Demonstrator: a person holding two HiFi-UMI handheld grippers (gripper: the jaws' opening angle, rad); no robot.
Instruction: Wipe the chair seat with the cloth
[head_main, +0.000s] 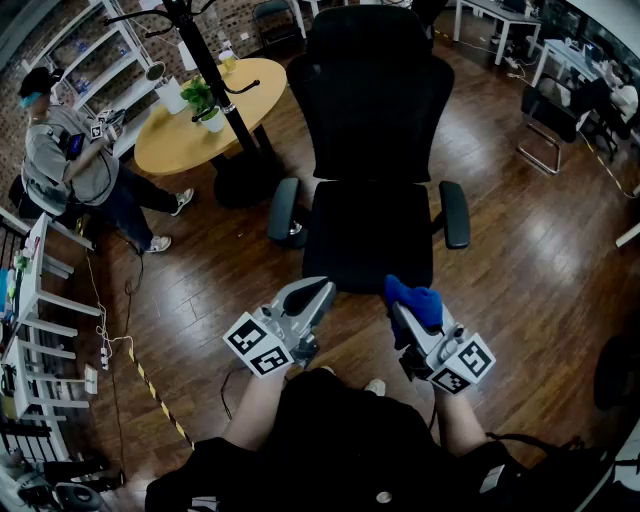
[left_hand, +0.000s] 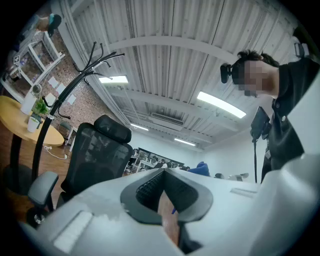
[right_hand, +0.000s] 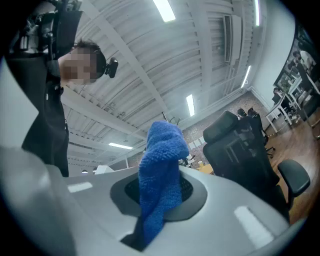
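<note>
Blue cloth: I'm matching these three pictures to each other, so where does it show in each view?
Head view: the blue cloth is lower centre-right, at the tip of the right gripper.
Left gripper view: a small blue lump right of centre, far off, is probably it.
Right gripper view: dead centre, clamped between the jaws.
Shared landmark: the black office chair, at the left in the left gripper view and at the right in the right gripper view.

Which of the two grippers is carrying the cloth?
The right gripper: the blue cloth is pinched in its jaws. The left gripper is shut on nothing.
</note>
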